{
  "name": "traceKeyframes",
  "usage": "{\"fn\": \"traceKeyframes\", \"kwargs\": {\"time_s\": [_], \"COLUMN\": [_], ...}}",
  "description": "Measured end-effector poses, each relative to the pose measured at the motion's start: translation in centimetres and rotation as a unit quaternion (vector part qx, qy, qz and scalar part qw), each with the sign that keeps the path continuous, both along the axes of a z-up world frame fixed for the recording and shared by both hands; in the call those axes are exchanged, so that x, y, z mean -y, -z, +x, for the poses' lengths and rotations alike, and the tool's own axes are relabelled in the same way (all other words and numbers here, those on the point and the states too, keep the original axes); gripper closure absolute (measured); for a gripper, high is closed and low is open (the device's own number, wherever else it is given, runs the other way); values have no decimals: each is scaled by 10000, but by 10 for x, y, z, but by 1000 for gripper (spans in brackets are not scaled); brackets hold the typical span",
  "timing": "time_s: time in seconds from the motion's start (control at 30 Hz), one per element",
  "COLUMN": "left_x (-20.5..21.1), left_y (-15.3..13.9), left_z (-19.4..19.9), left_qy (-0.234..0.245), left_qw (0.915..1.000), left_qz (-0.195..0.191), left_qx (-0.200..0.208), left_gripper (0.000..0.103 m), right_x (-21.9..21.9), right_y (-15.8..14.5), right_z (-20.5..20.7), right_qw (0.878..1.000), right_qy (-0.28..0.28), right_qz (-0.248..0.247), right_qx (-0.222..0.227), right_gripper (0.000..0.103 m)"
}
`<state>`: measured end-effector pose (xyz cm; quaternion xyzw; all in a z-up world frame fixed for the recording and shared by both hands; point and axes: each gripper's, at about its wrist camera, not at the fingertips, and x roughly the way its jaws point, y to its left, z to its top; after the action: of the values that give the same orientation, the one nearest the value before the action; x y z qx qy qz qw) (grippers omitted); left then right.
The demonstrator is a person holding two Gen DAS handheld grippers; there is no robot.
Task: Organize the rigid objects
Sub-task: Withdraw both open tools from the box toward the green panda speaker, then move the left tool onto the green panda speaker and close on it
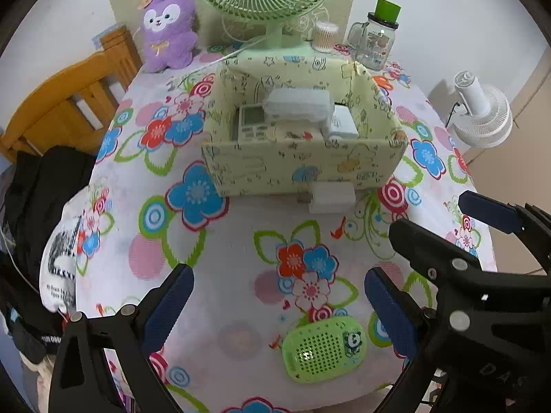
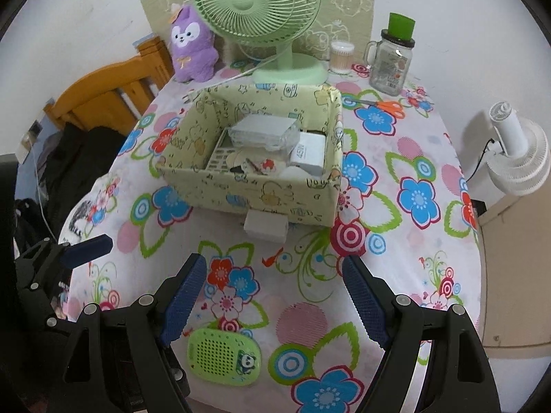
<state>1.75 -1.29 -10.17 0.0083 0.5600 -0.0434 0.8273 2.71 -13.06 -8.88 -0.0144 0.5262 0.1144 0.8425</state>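
The table wears a bright flowery cloth (image 1: 237,237). In the middle sits a pale yellow fabric box (image 2: 255,189) with cartoon drawings on it. Inside the box are a clear plastic case (image 2: 263,134), a white charger block (image 2: 308,158), a remote with buttons (image 1: 249,124) and a round flat thing with a picture on it (image 2: 256,167). A small white block (image 2: 266,229) lies on the cloth, touching the front wall of the box. A green oval case with small holes and a panda sticker (image 1: 323,349) lies near the front edge of the table. The left gripper (image 1: 279,304) hangs above the cloth with its blue pads wide apart and nothing between them; the green case lies just below it. The right gripper (image 2: 275,296) is spread wide too and holds nothing. At the back stand a green fan (image 2: 258,10), a purple plush toy (image 2: 193,46) and a glass jar with a green top (image 2: 392,58).
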Motion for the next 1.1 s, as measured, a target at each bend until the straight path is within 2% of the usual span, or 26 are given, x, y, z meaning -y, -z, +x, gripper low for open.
{"fn": "traceKeyframes", "kwargs": {"time_s": [0.47,1.1], "left_x": [10,28], "left_y": [20,79], "left_z": [-26,-50], "left_qy": [-504,-1225], "left_qw": [9986,9914], "left_qz": [21,-186], "left_qx": [-148,-421], "left_gripper": [2,2], "right_x": [16,36], "right_y": [20,76], "right_z": [-22,-35], "right_qw": [9995,9984], "right_qy": [-301,-415], "right_qz": [-19,-204], "right_qx": [36,-332], "right_gripper": [19,19]}}
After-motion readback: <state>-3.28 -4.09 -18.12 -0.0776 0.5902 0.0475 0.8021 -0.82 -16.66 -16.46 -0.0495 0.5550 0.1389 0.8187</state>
